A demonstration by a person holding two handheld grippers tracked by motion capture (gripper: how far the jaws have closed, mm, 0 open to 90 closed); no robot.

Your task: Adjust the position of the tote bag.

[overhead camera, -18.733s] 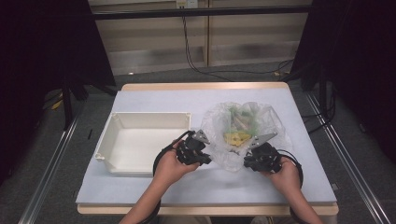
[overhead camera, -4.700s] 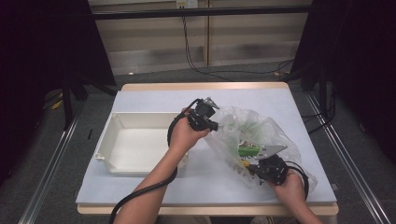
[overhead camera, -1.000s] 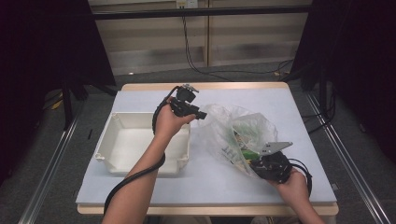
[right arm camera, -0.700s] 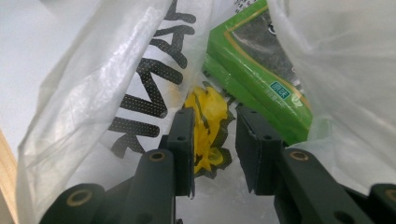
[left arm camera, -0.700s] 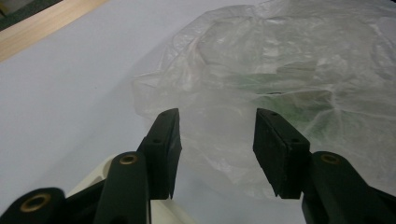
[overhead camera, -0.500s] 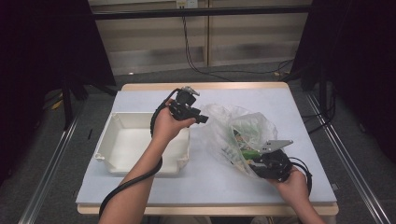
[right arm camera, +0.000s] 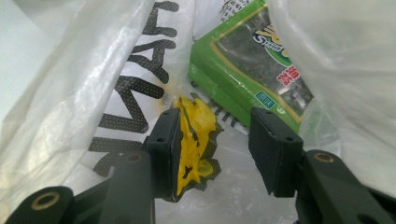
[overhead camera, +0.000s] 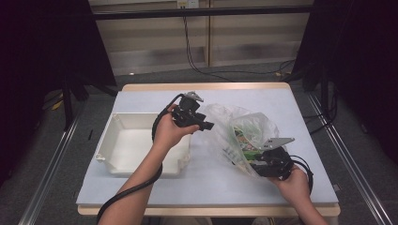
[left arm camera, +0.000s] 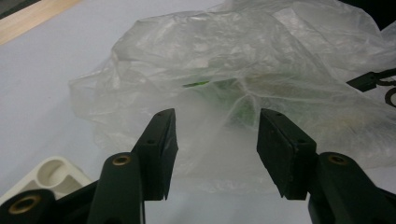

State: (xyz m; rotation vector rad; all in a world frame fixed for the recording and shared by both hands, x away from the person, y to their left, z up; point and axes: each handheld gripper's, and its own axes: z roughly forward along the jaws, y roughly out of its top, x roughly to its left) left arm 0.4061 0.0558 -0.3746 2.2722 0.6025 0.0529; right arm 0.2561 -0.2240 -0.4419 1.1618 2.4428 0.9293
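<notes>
From the high view I see even overhead light on the pale tabletop (overhead camera: 141,197) with soft shadows, dark surroundings beyond its edges, mild grain throughout, while both gripper views are bright and slightly hazy, their near black jaws soft and the plastic bag (left arm camera: 243,60) glaring white.

Right tool (overhead camera: 256,161) jaws just wider apart inside the plastic bag (overhead camera: 244,129).

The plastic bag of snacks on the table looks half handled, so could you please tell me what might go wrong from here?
1. The right hand-held gripper stands open inside the plastic bag, a yellow wrapper against one jaw; closing could pinch bag film as well.
2. The left hand-held gripper is open and off the bag, so nothing steadies it; it could drag toward the white bin.
</notes>
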